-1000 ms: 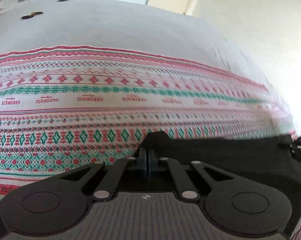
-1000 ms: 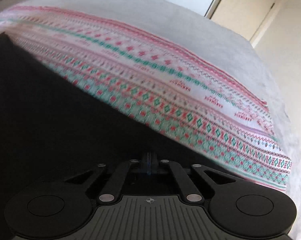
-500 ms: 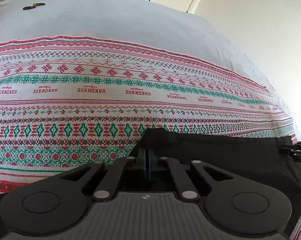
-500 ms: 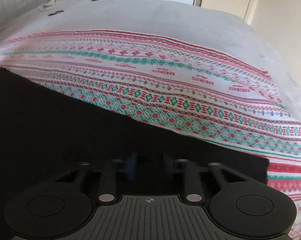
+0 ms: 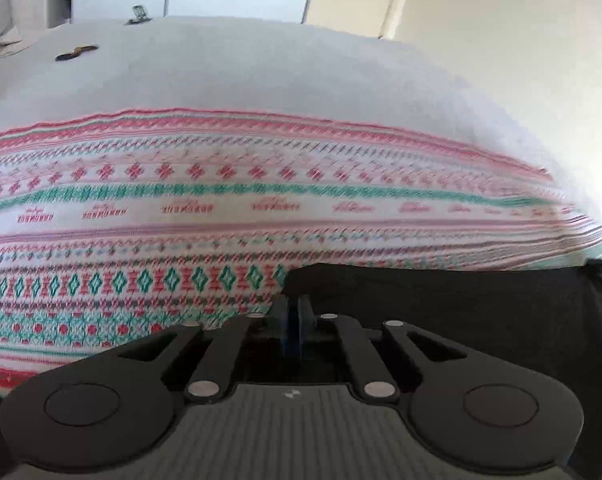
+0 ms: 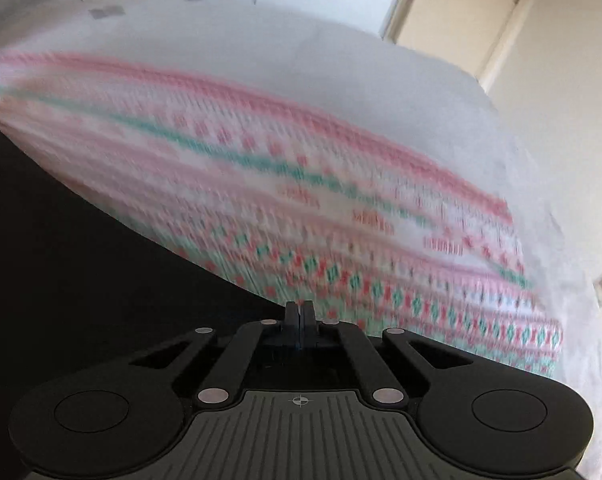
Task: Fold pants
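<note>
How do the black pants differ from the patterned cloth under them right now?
The pants are plain black; the patterned cloth is white with red and green bands. The pants are pinched at one edge by the left gripper and the right gripper; the cloth lies spread flat, with no gripper on it. The pants cover only the near part of the cloth. Both are soft fabric on the same bed.

Both wrist cameras look low and close across the patterned cloth point(image 5: 221, 200), the right view blurred.

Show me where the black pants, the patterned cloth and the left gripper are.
black pants point(image 5: 461, 304): left wrist view, upper flat part.
patterned cloth point(image 5: 181, 192): left wrist view, green band.
left gripper point(image 5: 292, 312): left wrist view, between closed fingertips.
</note>
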### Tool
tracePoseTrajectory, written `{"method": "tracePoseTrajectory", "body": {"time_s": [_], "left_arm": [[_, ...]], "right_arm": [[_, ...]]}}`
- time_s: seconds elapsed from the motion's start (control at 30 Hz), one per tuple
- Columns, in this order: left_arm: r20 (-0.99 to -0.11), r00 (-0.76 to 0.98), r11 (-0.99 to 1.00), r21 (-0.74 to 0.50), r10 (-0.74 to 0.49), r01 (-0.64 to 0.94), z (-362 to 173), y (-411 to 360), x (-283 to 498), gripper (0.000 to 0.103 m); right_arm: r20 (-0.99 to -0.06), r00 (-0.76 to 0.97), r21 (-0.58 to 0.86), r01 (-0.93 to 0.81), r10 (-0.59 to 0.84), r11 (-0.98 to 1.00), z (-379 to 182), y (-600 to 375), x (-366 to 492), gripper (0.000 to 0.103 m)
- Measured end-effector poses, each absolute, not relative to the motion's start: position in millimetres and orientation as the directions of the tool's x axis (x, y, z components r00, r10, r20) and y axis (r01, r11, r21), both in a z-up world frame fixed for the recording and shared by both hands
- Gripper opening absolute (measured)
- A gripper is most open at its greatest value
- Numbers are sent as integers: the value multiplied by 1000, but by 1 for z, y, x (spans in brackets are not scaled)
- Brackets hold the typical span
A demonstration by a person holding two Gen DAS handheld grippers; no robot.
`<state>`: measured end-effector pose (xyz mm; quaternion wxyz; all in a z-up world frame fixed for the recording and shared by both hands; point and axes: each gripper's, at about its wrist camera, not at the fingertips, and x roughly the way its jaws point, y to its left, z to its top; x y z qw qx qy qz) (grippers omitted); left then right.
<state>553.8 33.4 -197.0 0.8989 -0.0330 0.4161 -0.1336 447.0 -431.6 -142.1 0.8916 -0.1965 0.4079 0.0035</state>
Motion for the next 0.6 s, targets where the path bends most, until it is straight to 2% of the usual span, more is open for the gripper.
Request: {"method": "tracePoseTrajectory", "body": {"time_s": [0.03, 0.07, 0.1, 0.13, 0.23, 0.3, 0.33, 0.4, 0.53, 0.6], "left_arm": [[-749, 611, 966, -169, -256, 198, -200, 34, 554, 6], [-753, 608, 967, -176, -254, 185, -199, 36, 552, 8], [-748, 613, 967, -190, -255, 170, -196, 41, 547, 15], [-742, 625, 970, -190, -243, 151, -190, 46, 541, 23], [-716, 684, 990, -100, -139, 96, -163, 54, 510, 31], [-710, 695, 994, -73, -110, 83, -150, 51, 485, 35], [-703, 702, 993, -86, -118, 81, -145, 51, 471, 38], [-698, 709, 994, -103, -98, 37, -144, 55, 446, 40], [-744, 666, 979, -168, -47, -119, -169, 102, 415, 40], [-784, 621, 967, -145, 16, -208, -189, 137, 405, 39]], "right_arm": [[-717, 660, -403, -129, -224, 906, -153, -428, 446, 2], [-666, 685, -476, -84, -296, 876, -162, -422, 441, 8], [-627, 701, -507, -36, -340, 861, -162, -420, 432, 12], [-615, 714, -469, 10, -335, 883, -157, -420, 421, 16], [-610, 766, -184, 109, -201, 977, -131, -424, 373, 17], [-620, 778, -66, 77, -101, 995, -123, -414, 341, 19], [-635, 770, -36, 38, -53, 999, -124, -403, 328, 25], [-682, 731, -28, -37, 8, 999, -131, -377, 311, 35], [-745, 666, -26, -102, 49, 994, -160, -355, 293, 36], [-726, 688, -55, -76, 12, 996, -168, -364, 285, 36]]}}
